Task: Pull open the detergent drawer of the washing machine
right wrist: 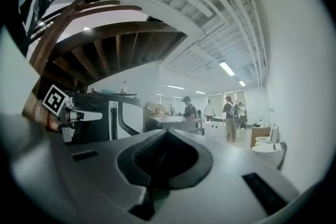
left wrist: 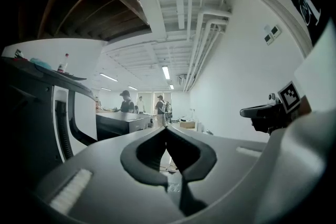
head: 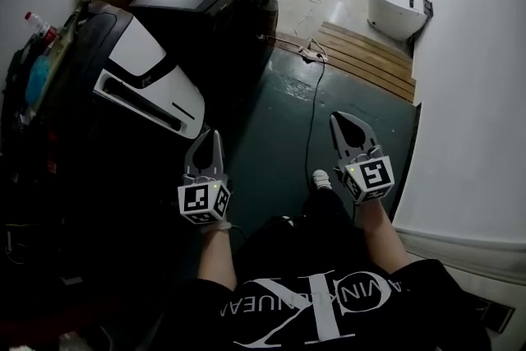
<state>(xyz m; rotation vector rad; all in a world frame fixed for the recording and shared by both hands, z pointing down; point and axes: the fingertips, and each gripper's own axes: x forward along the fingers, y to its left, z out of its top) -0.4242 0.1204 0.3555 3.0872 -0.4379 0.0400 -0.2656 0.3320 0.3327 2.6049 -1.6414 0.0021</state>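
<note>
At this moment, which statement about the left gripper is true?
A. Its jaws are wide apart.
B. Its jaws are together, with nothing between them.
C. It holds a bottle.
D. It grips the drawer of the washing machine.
B: in its own view the left gripper shows its jaws meeting at the tips with nothing between them. In the head view it is apart from the washing machine.

The left gripper (head: 215, 136) and the right gripper (head: 340, 119) are held out level, side by side and well apart. Both are closed tight, and nothing is held between the jaws.
</note>
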